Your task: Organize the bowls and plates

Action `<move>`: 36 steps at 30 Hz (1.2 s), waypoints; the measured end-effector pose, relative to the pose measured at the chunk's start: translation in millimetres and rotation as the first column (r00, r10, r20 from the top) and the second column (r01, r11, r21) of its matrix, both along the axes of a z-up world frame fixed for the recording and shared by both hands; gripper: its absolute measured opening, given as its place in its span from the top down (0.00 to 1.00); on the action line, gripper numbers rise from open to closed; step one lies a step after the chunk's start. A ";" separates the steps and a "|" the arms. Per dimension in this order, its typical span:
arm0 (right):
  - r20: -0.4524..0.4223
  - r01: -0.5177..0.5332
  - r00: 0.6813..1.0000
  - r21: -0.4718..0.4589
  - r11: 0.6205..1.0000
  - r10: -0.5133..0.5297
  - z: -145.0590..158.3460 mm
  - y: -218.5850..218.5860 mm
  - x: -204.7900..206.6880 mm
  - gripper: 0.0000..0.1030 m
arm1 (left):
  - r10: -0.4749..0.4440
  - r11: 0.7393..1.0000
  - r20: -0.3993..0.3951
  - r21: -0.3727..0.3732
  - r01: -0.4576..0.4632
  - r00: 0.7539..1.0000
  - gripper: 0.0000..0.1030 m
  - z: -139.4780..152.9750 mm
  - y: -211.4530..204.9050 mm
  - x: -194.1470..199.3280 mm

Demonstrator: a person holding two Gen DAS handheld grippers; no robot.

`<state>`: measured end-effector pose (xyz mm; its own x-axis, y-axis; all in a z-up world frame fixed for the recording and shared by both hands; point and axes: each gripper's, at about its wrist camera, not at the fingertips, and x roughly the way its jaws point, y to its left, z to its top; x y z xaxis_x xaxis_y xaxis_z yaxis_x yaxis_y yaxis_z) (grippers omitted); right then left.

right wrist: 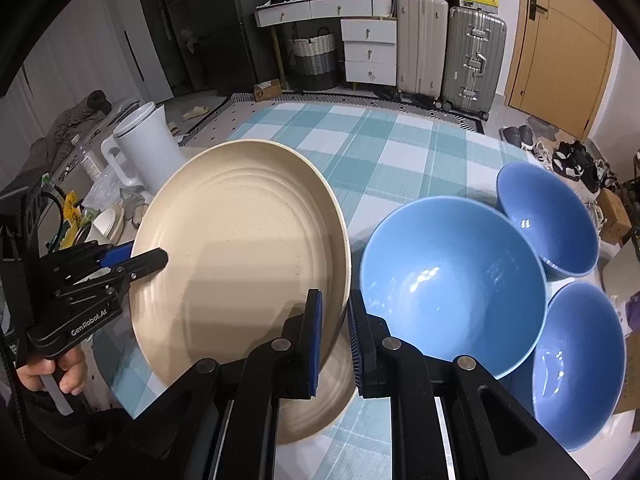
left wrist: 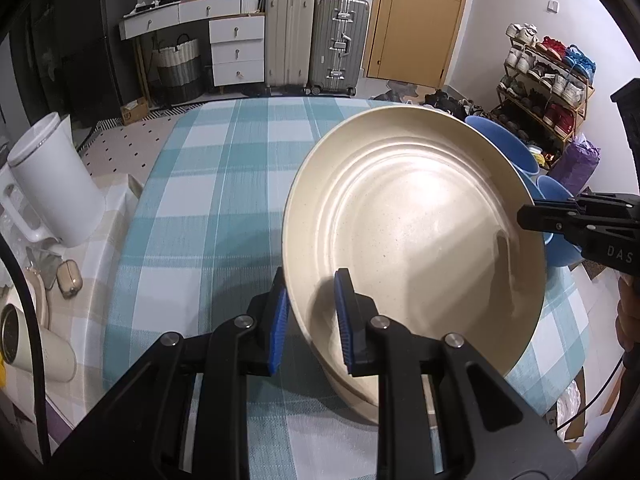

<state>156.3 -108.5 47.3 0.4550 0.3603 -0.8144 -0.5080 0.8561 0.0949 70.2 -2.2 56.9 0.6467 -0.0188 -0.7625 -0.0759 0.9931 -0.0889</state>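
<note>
A cream plate (left wrist: 416,216) (right wrist: 240,248) hangs tilted above the checked tablecloth (left wrist: 208,184), held from both sides. My left gripper (left wrist: 310,292) is shut on its near rim and shows in the right wrist view as black jaws (right wrist: 160,258) on the plate's left edge. My right gripper (right wrist: 334,308) is shut on the opposite rim and reaches in from the right (left wrist: 524,216) in the left wrist view. A second cream plate (right wrist: 320,404) (left wrist: 356,392) lies flat on the cloth under the held one. A large blue bowl (right wrist: 452,280) and two smaller blue bowls (right wrist: 548,216) (right wrist: 576,360) stand to the right.
A white kettle (left wrist: 52,184) (right wrist: 144,148) and a cream cup (left wrist: 40,348) stand on a side surface left of the table. A hand (right wrist: 52,372) grips the left gripper's handle. Suitcases (right wrist: 448,48), drawers and a shoe rack (left wrist: 544,84) stand beyond the table's far edge.
</note>
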 end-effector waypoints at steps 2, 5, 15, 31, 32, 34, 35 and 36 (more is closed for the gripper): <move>-0.008 0.000 1.000 -0.001 1.000 0.000 -5.5 0.3 -1.7 0.86 | -0.001 1.000 -0.008 -0.007 0.001 1.000 0.83 -5.5 1.3 -1.8; -0.019 0.001 1.000 0.005 1.000 -0.001 -11.6 -0.7 -4.5 0.86 | -0.004 1.000 -0.020 -0.009 0.003 1.000 0.83 -14.1 2.5 -2.4; -0.030 0.004 1.000 0.005 1.000 -0.004 -20.6 -4.5 -12.2 0.86 | -0.022 1.000 -0.037 -0.017 0.021 0.999 0.82 -32.7 2.1 -2.6; -0.078 0.022 0.997 -0.008 1.000 -0.022 -43.3 -10.3 -14.8 0.86 | -0.043 0.999 -0.064 -0.001 0.043 0.997 0.82 -55.7 -2.9 5.9; -0.079 0.020 0.997 -0.013 1.000 -0.021 -44.8 -10.6 -14.9 0.86 | -0.044 0.999 -0.065 0.001 0.045 0.997 0.82 -56.5 -4.2 5.9; -0.082 0.024 0.996 -0.013 1.000 -0.025 -46.5 -12.1 -15.3 0.86 | -0.048 0.999 -0.067 0.005 0.049 0.997 0.82 -58.6 -5.7 7.4; -0.084 0.025 0.996 -0.013 1.000 -0.026 -47.7 -13.0 -15.1 0.86 | -0.049 0.999 -0.068 0.006 0.050 0.996 0.82 -59.5 -6.3 7.6; -0.085 0.026 0.996 -0.012 1.000 -0.027 -48.3 -13.7 -15.9 0.86 | -0.051 0.999 -0.069 0.006 0.051 0.996 0.82 -60.4 -7.1 8.1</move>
